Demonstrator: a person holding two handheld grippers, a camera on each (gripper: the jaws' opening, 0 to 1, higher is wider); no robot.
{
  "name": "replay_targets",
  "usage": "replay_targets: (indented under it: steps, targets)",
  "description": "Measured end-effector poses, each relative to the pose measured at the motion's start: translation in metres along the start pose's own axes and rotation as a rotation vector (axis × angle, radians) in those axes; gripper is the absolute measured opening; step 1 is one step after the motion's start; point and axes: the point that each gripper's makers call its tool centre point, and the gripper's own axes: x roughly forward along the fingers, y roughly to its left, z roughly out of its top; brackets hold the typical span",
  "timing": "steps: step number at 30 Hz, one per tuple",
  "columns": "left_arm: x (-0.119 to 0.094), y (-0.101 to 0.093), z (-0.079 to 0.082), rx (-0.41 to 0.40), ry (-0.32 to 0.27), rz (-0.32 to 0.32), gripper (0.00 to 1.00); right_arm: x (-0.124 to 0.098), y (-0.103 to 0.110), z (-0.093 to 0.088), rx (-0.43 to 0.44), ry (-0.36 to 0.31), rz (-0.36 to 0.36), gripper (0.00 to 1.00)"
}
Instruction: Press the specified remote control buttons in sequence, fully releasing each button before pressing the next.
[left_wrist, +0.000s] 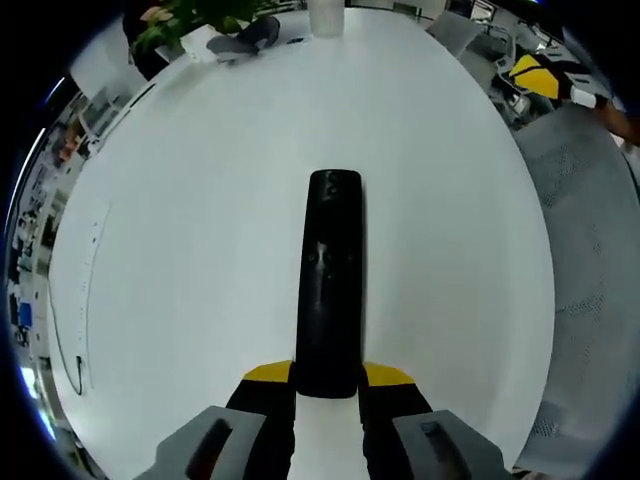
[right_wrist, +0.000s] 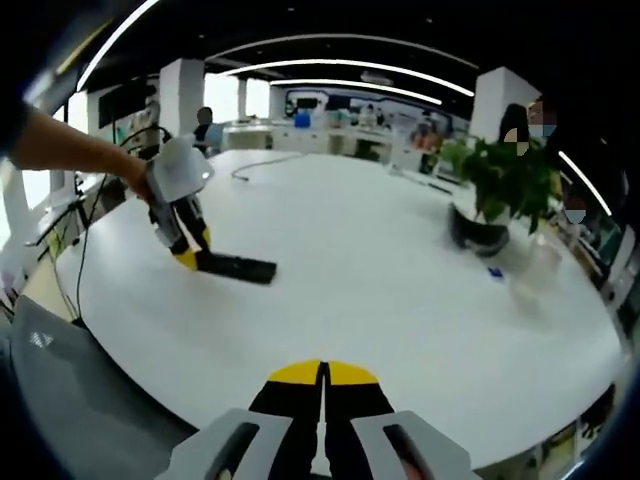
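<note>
**A:** Where is the remote, and which tool has it?

**B:** My left tool (left_wrist: 326, 385) has it. In the left gripper view the remote control (left_wrist: 330, 285) lies flat on the white tabletop (left_wrist: 180, 250), and my yellow-tipped jaws sit on either side of its near end, clamped on it. Its long axis runs straight out from the jaws, so the far end points away from me along the tool's own line.

**A:** And the right one?

**B:** My right tool (right_wrist: 322, 385) hangs above the tabletop's near edge, jaws together with only a thin seam between the yellow tips, carrying nothing. From its view the remote (right_wrist: 238, 267) lies well off to the left and farther in, with the left tool (right_wrist: 188, 252) tilted down on its left end.

**A:** So what does the press turn on?

**B:** I judge it is that gap. The right tool must travel left and inward, then come down on the button face. From that side the remote's long axis runs crosswise, free end pointing right. I cannot make out individual buttons clearly, only faint marks near the middle.
</note>
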Motion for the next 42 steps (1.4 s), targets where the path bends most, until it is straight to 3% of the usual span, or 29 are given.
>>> replay_targets:
  steps: [3,9,11,14,18,24,29,42]
  targets:
    - [-0.001,-0.007,0.0,-0.003,0.005,0.004,0.23,0.003,0.008,-0.011,-0.021,0.074,0.024,0.0]
    - [-0.001,-0.019,0.001,-0.005,0.005,0.007,0.23,0.003,0.013,-0.011,-0.035,0.073,0.043,0.0]
    - [-0.001,-0.022,0.001,-0.002,0.007,0.007,0.23,0.003,0.014,-0.012,-0.02,0.081,0.05,0.0]
    - [-0.001,-0.026,0.002,-0.001,0.009,0.007,0.23,0.002,0.026,-0.015,0.056,0.115,0.117,0.0]
    - [-0.001,-0.033,0.002,0.003,0.012,0.004,0.23,0.003,0.03,-0.03,0.058,0.214,0.129,0.0]
    - [-0.002,-0.041,0.003,-0.008,0.007,0.006,0.23,0.004,0.042,-0.039,0.017,0.277,0.159,0.0]
    - [-0.002,-0.045,0.003,-0.04,-0.012,0.012,0.23,0.005,0.039,-0.056,0.068,0.384,0.153,0.0]
    - [-0.002,-0.06,0.005,-0.044,-0.005,0.011,0.23,0.002,0.047,-0.082,0.081,0.557,0.182,0.0]
